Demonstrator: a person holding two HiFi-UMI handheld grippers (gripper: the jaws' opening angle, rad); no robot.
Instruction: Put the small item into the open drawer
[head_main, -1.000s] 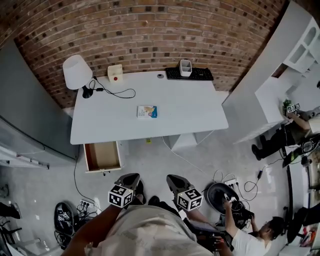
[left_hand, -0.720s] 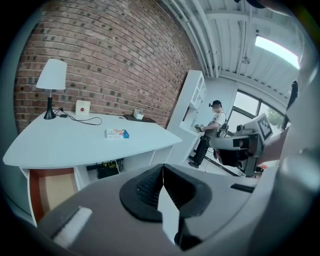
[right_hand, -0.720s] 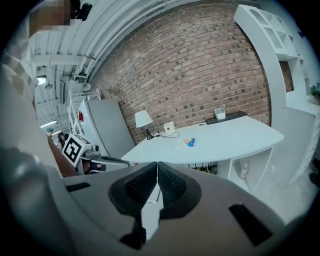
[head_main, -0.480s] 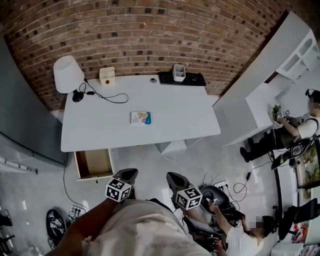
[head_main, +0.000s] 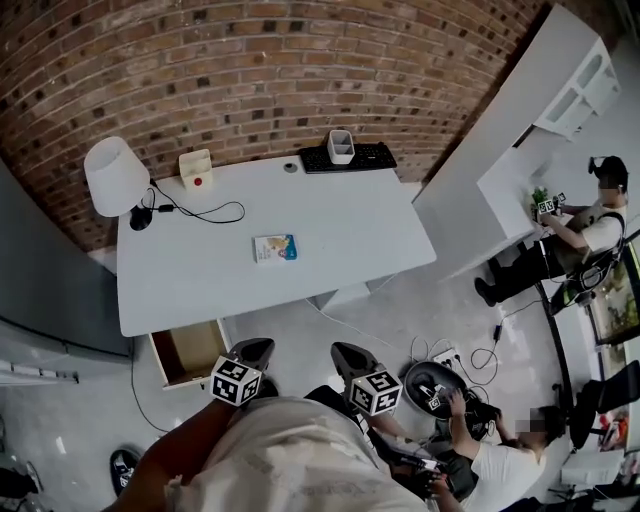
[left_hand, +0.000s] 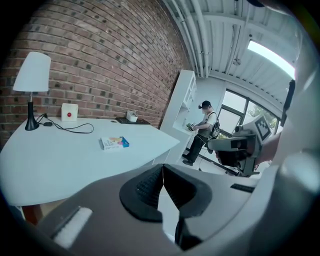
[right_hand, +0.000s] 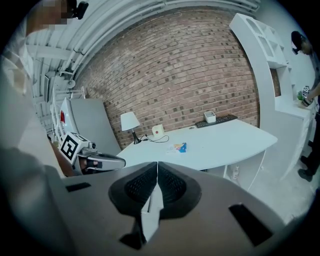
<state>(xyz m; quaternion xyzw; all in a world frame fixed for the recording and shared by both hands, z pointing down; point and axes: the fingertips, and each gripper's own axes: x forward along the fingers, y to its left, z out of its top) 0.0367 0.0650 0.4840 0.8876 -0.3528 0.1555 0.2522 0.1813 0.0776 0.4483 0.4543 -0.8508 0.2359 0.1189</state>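
Note:
A small blue and white box (head_main: 275, 247) lies flat near the middle of the white desk (head_main: 350, 225); the same box (left_hand: 114, 143) shows in the left gripper view and the box (right_hand: 178, 147) in the right gripper view. An open wooden drawer (head_main: 188, 352) sticks out under the desk's front left corner. My left gripper (head_main: 256, 351) and right gripper (head_main: 345, 354) hang side by side in front of the desk, well short of it. Both are shut with nothing between the jaws: the left gripper (left_hand: 161, 172) and right gripper (right_hand: 157, 170) show pads pressed together.
A white lamp (head_main: 111, 176), a small white box with a red button (head_main: 197, 170), a black cable (head_main: 200, 212), a keyboard (head_main: 347, 158) and a white cup (head_main: 341, 146) stand along the desk's back edge. A seated person (head_main: 480, 460) and cables lie on the floor at right.
The desk, box and drawer have slid left and slightly down in the head view as the view turned. Both grippers stay shut, side by side.

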